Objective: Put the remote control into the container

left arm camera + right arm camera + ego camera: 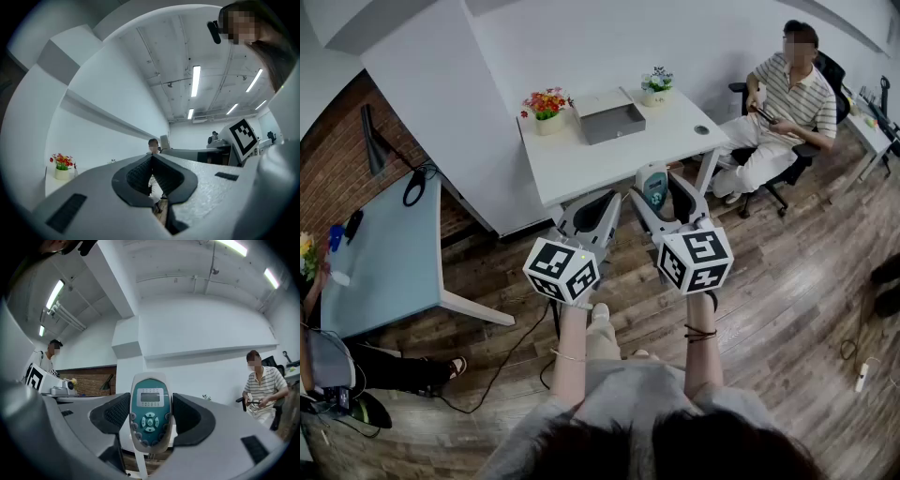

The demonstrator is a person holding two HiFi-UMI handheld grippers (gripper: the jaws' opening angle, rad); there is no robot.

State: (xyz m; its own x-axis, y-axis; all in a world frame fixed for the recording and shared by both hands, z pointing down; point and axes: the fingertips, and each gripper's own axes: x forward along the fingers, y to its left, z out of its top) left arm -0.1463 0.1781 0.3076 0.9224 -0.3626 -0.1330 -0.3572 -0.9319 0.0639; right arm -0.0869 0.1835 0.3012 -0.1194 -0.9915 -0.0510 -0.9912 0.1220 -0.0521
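Remote control clamped upright in the right gripper's fingers, held clear of the table.

The right gripper (658, 192) has its fingers (112, 414) spread wide and closed on the remote control (149, 414), one dark pad pressing each long edge. The remote control stands upright between them, its top rising past the fingertips and its face turned back toward the gripper. It has a white casing, a teal face, a small grey screen at the top and round buttons ringed about a direction pad. The left gripper (153, 159), just beside, has its fingers closed together on nothing. Beyond both sets of fingertips, well apart, the grey container (614, 122) sits on the white table (581, 167).
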